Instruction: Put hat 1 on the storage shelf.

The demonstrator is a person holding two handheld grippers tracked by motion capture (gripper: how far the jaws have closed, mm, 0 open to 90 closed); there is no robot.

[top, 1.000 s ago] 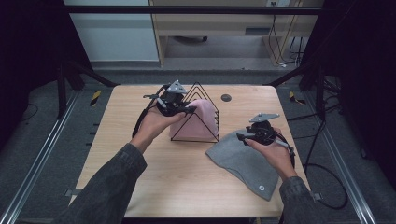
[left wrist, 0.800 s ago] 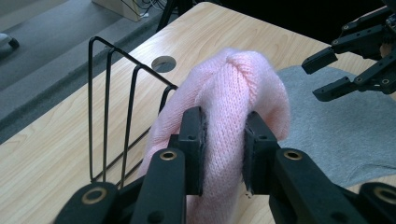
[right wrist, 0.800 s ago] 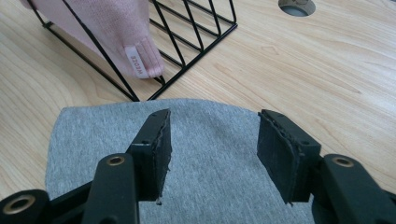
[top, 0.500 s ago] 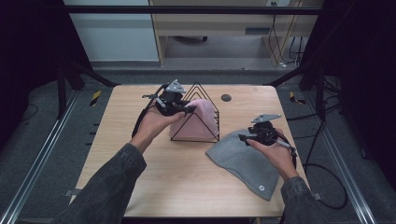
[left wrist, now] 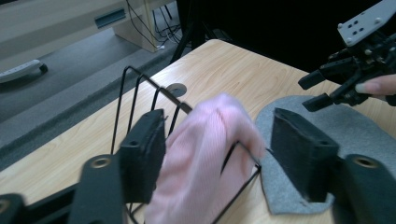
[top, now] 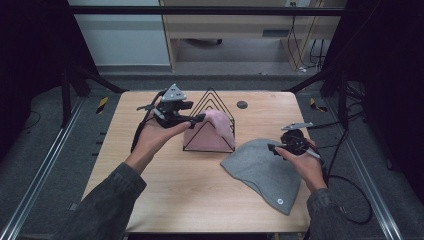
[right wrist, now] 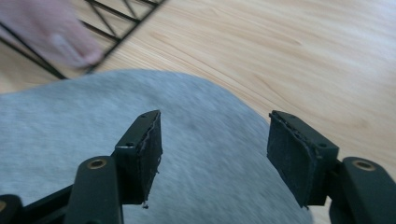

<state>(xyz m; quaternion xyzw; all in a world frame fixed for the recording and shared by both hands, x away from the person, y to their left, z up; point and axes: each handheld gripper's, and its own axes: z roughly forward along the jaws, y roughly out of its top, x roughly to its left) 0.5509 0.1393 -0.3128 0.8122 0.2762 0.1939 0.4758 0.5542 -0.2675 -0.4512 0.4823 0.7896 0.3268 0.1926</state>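
Both grippers gape, seemingly empty, over pink hat point(top: 216, 131) and grey hat point(top: 260, 172).

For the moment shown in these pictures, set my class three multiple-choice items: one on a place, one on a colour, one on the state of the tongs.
1. Where does the grey hat lie?
A. flat on the table, right of the wire rack
B. draped on the rack
C. on the floor

2. What colour is the cloth draped on the rack?
A. blue
B. pink
C. green

3. How do the right tongs stand?
A. shut on the hat
B. shut, empty
C. open above the hat

Answers:
1 A, the high view shows it spread on the wood beside the rack.
2 B, the left gripper view shows pink knit over the wires.
3 C, the right gripper view shows a wide gap between the pads.
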